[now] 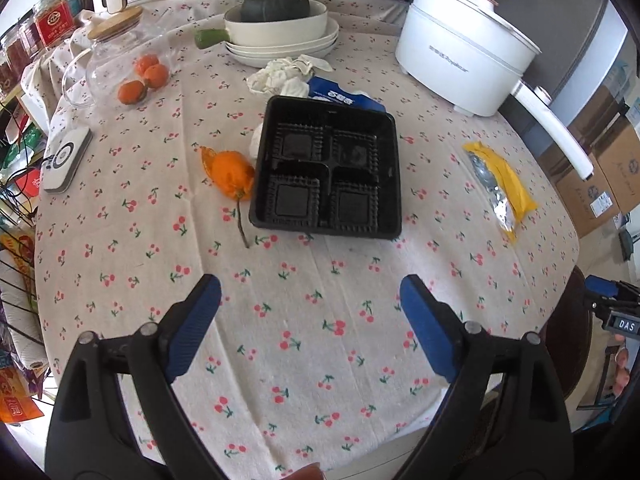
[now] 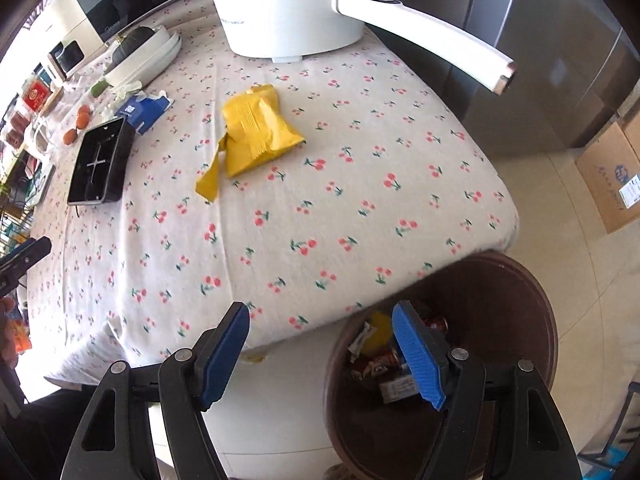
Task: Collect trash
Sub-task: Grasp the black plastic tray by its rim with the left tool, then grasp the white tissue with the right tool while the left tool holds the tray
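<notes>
The crinkled yellow snack wrapper (image 2: 256, 132), foil-lined and torn open, lies flat on the cherry-print tablecloth (image 2: 320, 216) just in front of the white electric pot (image 2: 288, 8), with nothing between it and your right gripper (image 2: 326, 354). Left of that pot sit the glossy black four-compartment plastic tray (image 1: 326, 168), a blue packet (image 1: 340, 94), crumpled white tissues (image 1: 280, 76) and an orange peel (image 1: 230, 174). Both your grippers, the left gripper (image 1: 310, 320) too, are released and empty, the right one above the round brown bin (image 2: 500, 304) holding cans.
</notes>
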`<state>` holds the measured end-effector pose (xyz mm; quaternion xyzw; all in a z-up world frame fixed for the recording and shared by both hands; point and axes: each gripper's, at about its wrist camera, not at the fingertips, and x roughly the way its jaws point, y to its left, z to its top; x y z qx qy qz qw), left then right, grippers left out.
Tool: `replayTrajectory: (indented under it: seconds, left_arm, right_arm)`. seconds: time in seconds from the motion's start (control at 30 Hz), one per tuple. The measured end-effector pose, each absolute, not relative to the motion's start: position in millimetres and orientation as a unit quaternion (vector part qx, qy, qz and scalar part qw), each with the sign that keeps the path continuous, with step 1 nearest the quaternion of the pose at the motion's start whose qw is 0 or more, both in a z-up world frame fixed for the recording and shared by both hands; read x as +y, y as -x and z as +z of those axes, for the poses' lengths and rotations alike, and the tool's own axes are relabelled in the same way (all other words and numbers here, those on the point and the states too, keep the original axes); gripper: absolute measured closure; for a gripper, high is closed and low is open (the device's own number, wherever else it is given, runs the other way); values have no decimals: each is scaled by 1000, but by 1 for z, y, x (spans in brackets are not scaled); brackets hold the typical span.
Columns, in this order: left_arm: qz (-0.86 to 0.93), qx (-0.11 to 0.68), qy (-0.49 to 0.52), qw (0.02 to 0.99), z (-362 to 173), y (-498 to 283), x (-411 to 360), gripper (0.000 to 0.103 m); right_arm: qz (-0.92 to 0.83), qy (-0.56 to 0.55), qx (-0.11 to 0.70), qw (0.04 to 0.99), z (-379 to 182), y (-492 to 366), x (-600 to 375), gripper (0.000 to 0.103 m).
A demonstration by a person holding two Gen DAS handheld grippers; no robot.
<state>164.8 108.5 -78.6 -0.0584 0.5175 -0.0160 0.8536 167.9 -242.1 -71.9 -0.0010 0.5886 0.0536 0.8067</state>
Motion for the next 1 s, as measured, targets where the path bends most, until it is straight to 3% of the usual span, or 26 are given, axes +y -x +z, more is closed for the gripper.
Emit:
replayTrajectory:
  seconds: [0.27,0.47,0.53,0.6,1.0]
  left_arm:
    - [3,518,81,852,-105,-216,116,13]
    - [11,511,76,856,-118,-235,116,24]
    - [10,508,58,860,-117,-237,114,37]
    - [-1,508,56,859,-114,-236,113,43]
    - [7,470,169,866,-54,-177,188,45]
  right_arm:
    - [65,-6,592,803,-73,-200,-206,27]
    - [64,-1,599,798,-81,-211,-197,27]
    - [61,4,601,797,-83,-212,-195,27]
    - [58,8,602,797,-85,-213,-193,27]
    - [67,10,564,823,-67,-215,-150,27]
